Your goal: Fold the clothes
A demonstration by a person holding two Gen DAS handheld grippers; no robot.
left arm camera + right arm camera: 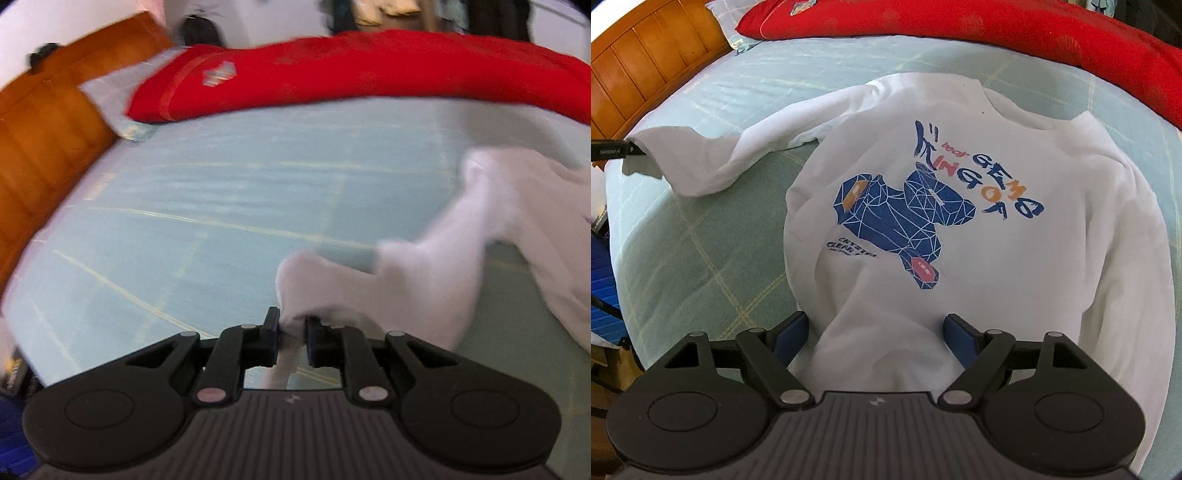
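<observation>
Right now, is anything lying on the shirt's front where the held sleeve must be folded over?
Nothing visible does. The left tool holds the sleeve out to the side; the shirt front lies bare.

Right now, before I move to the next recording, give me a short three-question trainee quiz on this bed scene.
1. True or false: the left gripper is shut on the sweatshirt's sleeve.
2. Multiple choice: the right gripper is (A) clamped on the collar, (B) open above the sweatshirt, (C) holding the red blanket.
3. Short answer: what colour is the bed sheet beneath the sweatshirt?

Key: 1 true; 2 B; 3 light blue-green with pale yellow lines.
</observation>
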